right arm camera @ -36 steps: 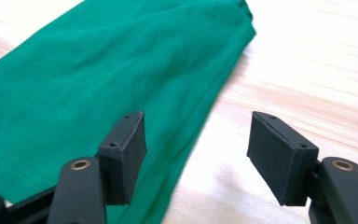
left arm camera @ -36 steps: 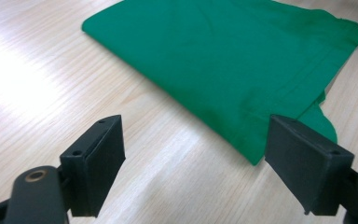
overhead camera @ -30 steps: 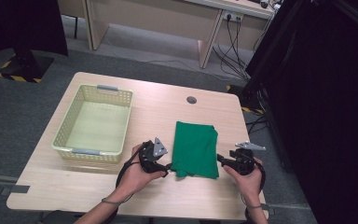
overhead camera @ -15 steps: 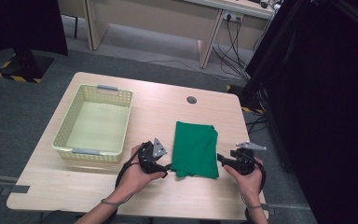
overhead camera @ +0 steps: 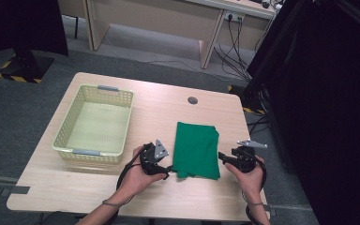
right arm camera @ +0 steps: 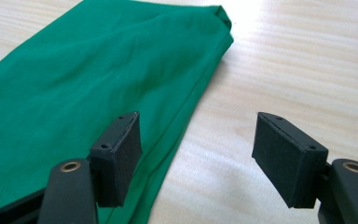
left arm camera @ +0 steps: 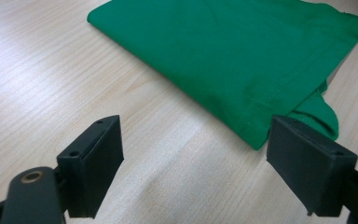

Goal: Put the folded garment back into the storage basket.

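Observation:
A folded green cloth (overhead camera: 196, 150) lies flat on the wooden table (overhead camera: 168, 108), near its front edge. My left gripper (overhead camera: 168, 167) rests at the cloth's near left corner, open, its jaws wide apart over bare wood with the cloth's hem (left arm camera: 261, 100) just beyond them. My right gripper (overhead camera: 222, 157) sits at the cloth's right edge, also open, with one jaw over the green cloth (right arm camera: 74, 88) and the other over the table. Nothing is pinched in either gripper.
A pale yellow plastic basket (overhead camera: 117, 98) with grey handles stands on the left half of the table. A round cable hole (overhead camera: 192, 100) sits near the far edge. Beyond the table are a desk, cables on the floor and black curtains at right.

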A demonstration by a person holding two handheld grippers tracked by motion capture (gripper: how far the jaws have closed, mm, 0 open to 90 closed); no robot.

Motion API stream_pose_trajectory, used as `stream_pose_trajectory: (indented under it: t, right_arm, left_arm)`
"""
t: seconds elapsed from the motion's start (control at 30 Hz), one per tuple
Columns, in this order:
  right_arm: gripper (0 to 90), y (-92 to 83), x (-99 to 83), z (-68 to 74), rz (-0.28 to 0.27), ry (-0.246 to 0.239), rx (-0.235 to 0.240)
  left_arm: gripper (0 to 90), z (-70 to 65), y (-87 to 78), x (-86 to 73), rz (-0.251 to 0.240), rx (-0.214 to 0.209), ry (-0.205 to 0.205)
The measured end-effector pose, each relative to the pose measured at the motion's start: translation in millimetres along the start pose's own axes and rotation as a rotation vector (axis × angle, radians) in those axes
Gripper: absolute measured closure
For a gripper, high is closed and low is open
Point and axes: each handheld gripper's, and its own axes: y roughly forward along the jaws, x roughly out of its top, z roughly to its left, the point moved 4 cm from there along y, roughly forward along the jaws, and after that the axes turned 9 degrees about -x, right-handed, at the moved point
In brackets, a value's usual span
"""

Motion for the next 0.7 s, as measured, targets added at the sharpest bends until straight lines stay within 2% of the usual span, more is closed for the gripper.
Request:
stream_pose_trajectory:
  t: [0.33, 0.6, 0.7]
  right_arm:
    - [32.1, 0.0, 9.6, -7.2, -0.006, 0.008, -0.011]
    - [31.8, 1.4, 15.7, -6.0, -0.013, 0.015, -0.016]
    - [31.8, 3.5, 19.3, -4.1, -0.014, 0.001, -0.017]
  left_arm:
    - [18.1, -0.2, 1.9, 1.9, -0.003, 0.000, 0.005]
    - [18.1, -4.3, 1.5, 0.3, -0.002, -0.007, 0.013]
    - [18.1, -7.6, 2.8, -0.7, -0.001, -0.016, 0.014]
